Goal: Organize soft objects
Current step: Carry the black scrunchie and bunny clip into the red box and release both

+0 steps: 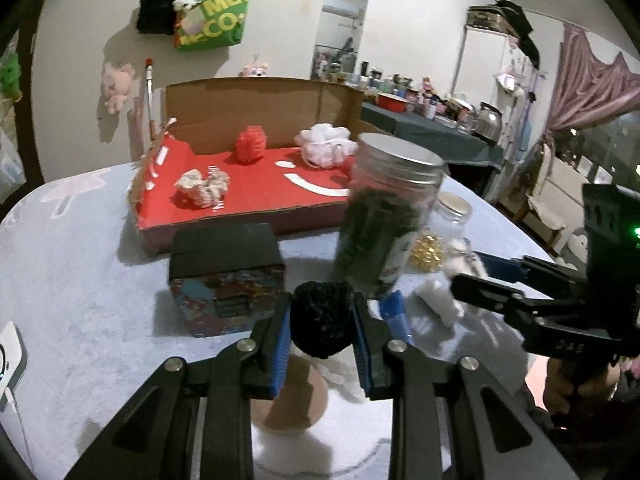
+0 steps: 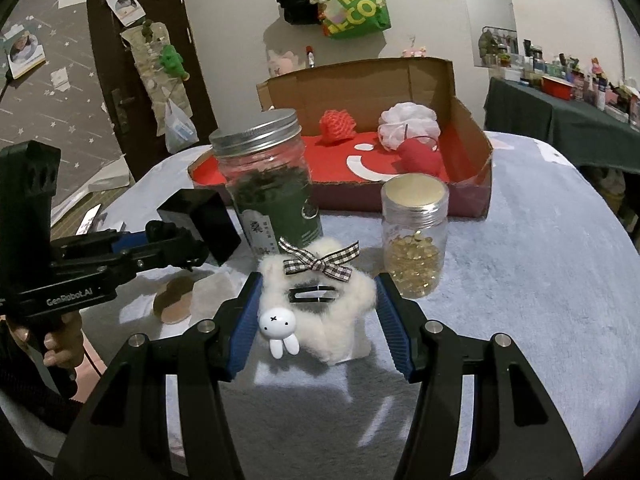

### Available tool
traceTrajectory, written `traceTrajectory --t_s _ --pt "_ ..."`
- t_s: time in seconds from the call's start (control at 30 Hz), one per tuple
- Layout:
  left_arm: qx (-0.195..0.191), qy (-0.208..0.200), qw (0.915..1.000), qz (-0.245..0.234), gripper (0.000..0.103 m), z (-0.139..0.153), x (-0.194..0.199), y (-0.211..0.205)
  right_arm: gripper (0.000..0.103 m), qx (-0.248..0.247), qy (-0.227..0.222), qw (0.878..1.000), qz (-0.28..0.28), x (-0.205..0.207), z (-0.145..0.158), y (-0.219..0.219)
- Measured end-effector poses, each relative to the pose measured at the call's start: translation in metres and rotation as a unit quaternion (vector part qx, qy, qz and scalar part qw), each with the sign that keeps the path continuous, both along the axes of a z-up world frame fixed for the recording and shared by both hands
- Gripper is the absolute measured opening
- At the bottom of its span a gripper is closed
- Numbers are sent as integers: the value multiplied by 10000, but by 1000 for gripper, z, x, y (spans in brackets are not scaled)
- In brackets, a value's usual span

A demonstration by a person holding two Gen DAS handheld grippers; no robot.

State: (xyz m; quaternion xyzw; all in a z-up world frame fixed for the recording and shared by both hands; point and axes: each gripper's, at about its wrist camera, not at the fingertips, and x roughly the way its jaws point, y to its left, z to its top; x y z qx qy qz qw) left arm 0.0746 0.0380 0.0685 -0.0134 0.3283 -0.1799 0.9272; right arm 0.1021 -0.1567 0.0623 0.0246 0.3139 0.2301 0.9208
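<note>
Left gripper clamped on black fuzzy pom-pom, right gripper clamped on white fluffy hair clip with checked bow, both raised above pale blue worktop, tall green-filled jar ahead, red-lined cardboard box behind holding red mesh ball and white mesh puff.

A green tote bag hangs on the pale wall. Left of it stands a dark door; right of it, a cluttered side table and pink curtains.
</note>
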Motion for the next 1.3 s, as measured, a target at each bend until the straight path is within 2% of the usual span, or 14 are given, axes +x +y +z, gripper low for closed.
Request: traceTrajectory --t_s 0.4,0.73,1.17,1.3 --pt "18 64 9997 -233 29 -7 -1 -12 54 -136 112 9997 157 0 -6 9" --pt "5 152 9998 -144 29 -9 -1 -5 54 -174 134 9997 117 1 -7 7" --pt "302 277 9968 683 29 -13 -1 57 54 -249 296 9979 -516 5 -10 -45" --pt "376 322 9956 790 29 -15 3 72 54 -319 292 9968 -677 8 -9 -60"
